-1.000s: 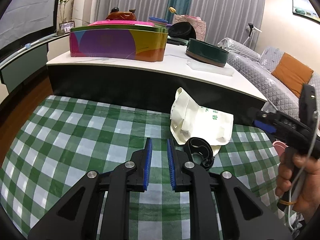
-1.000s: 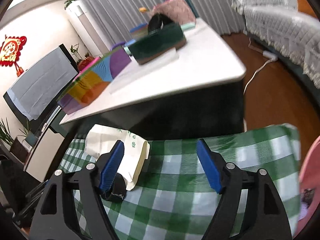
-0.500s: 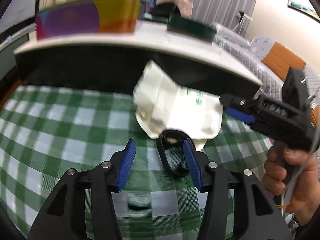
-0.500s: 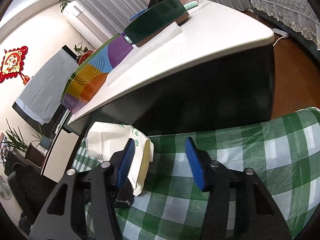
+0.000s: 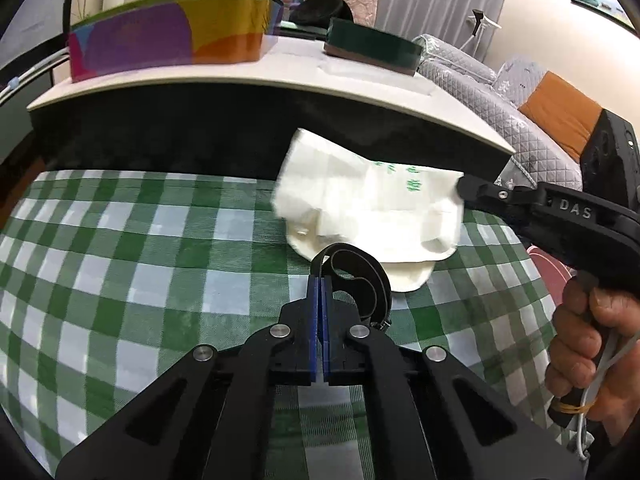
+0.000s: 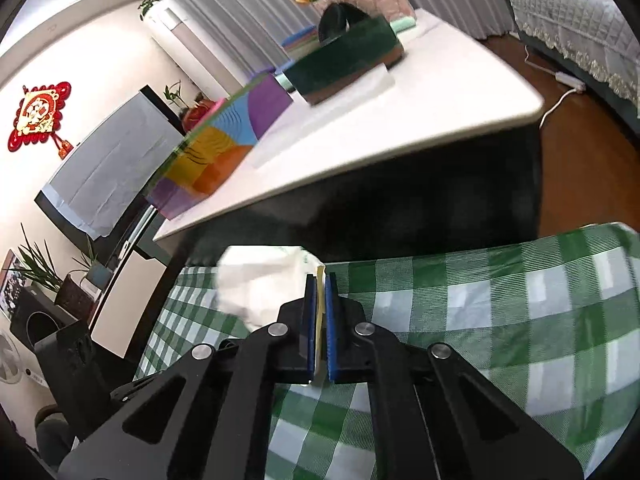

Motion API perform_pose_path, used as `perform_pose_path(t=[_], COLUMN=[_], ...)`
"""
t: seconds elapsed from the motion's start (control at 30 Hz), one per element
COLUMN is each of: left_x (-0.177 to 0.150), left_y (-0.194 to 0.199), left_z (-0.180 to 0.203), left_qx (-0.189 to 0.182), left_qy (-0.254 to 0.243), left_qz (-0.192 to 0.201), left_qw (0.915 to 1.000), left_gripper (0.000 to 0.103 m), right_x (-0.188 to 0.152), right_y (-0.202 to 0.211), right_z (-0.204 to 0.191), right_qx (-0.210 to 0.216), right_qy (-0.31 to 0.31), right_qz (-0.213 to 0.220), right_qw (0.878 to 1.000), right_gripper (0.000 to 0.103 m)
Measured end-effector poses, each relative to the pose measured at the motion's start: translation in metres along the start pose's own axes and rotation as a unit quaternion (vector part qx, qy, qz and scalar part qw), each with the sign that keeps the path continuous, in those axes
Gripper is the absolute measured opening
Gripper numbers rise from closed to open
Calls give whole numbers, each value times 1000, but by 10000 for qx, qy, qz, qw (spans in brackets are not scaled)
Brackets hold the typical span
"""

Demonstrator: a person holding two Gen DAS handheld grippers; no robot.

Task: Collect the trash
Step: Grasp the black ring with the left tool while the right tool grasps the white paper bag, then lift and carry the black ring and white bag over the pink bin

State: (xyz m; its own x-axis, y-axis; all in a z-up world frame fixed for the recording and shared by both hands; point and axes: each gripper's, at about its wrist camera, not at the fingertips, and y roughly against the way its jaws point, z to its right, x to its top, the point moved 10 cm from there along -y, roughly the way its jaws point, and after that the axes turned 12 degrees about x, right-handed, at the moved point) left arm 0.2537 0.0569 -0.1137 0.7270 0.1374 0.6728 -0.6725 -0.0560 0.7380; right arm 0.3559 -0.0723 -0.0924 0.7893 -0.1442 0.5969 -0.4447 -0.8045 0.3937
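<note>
A white plastic bag with green print [image 5: 372, 212] lies on the green-checked cloth [image 5: 140, 260], with a black strap-like ring [image 5: 360, 276] at its near edge. My left gripper [image 5: 322, 284] is shut on the left side of that black ring. My right gripper [image 6: 320, 292] is shut on the bag's right edge [image 6: 264, 280]; it also shows in the left wrist view [image 5: 464, 192], reaching in from the right at the bag's far right corner.
Behind the cloth stands a low white-topped table [image 5: 280, 72] with a colourful box [image 5: 168, 36] and a dark green tin [image 5: 372, 46]. A grey quilted sofa with an orange cushion [image 5: 556, 108] is at the right. A pink object [image 5: 548, 268] lies beside the cloth's right edge.
Both grippers moved forward to the bag and closed: the left one opened, then shut on the black ring; the right one shut on the bag's edge.
</note>
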Motion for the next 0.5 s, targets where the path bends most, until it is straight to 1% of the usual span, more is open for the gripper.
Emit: perform_pose_path(t=[0.17,0.37,0.5], left_x=[3,3,2], left_y=[24,52,70], left_z=[1,0,6], left_qx=[-41,-92,-113], left_qy=[-35,-22,-141], left_qz=[200,392,530], left_qw=[9998,9992,9984], left_gripper=[1,1,1], right_x=[-4,-11,-14], right_y=[32,76,114], right_z=[-13,-13,-13], right_qx=[-126,-462,-654], right_qy=[237,399,483], right_qz=[107,288,422], right_qw=[9996,9977,9958], right_gripper=[3,2,2])
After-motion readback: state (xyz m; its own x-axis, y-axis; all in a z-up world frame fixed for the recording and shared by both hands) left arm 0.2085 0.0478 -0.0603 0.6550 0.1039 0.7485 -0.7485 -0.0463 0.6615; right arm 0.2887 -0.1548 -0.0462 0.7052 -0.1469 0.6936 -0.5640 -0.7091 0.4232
